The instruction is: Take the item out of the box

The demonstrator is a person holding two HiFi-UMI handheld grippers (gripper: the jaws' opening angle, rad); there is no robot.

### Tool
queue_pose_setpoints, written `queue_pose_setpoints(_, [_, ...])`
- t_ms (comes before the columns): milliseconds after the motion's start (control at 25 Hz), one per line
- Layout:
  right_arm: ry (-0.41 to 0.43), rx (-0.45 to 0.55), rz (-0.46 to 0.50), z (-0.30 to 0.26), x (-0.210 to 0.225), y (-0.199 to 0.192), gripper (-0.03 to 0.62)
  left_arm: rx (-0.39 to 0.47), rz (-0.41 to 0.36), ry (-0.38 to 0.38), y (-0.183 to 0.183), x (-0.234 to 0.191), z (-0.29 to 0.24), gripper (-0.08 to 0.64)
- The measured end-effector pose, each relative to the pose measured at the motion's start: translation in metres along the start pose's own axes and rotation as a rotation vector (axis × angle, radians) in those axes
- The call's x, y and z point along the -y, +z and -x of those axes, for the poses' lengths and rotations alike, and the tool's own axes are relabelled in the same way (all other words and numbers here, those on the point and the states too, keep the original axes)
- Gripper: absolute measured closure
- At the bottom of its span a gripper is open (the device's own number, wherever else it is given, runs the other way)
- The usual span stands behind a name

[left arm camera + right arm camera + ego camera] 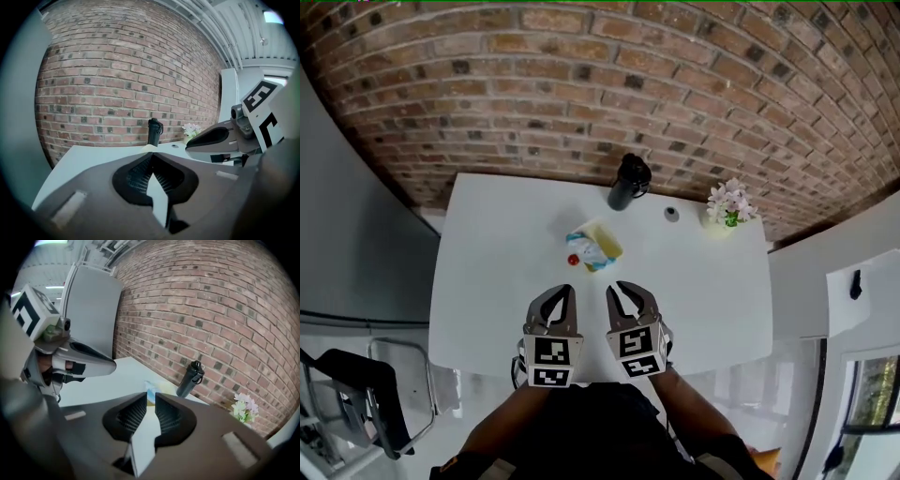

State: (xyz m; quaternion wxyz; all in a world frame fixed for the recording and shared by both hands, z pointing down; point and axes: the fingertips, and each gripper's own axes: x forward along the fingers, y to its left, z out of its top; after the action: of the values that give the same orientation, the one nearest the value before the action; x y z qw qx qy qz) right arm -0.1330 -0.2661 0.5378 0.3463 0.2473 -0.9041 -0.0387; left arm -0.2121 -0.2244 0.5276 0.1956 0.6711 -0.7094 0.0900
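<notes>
L gripper (566,292) over table (487,281) front edge: jaws pinched together, nothing in em. R gripper (619,289) just beside it, jaws only a narrow crack apart, empty too. Item (586,249) sits in box (609,240) mid-table, well apart from both.

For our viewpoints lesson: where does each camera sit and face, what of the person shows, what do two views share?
Head view: on the head, steeply down at the table; forearms, left hand-held gripper and right hand-held gripper show.
Left gripper view: mounted there, along its own jaws toward the brick wall.
Right gripper view: likewise, jaws slightly apart.
All share the black bottle.
</notes>
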Motion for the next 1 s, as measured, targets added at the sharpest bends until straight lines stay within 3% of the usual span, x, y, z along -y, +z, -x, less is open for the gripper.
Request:
queue_pose_setpoints(360, [0.081, -0.023, 0.116, -0.037, 0.0, -0.004, 0.514, -0.051, 0.038, 0.094, -0.02, -0.02, -0.019, 0.555])
queue_pose_setpoints(560, [0.12, -0.029, 0.191, -0.054, -0.001, -0.006, 0.497, -0.056, 0.079, 0.11, -0.028, -0.027, -0.032, 0.555])
queue_pose_setpoints(1000, [0.181, -0.035, 0.325, -0.076, -0.009, -0.016, 0.476, -0.079, 0.094, 0.143, -0.038, -0.042, -0.049, 0.555])
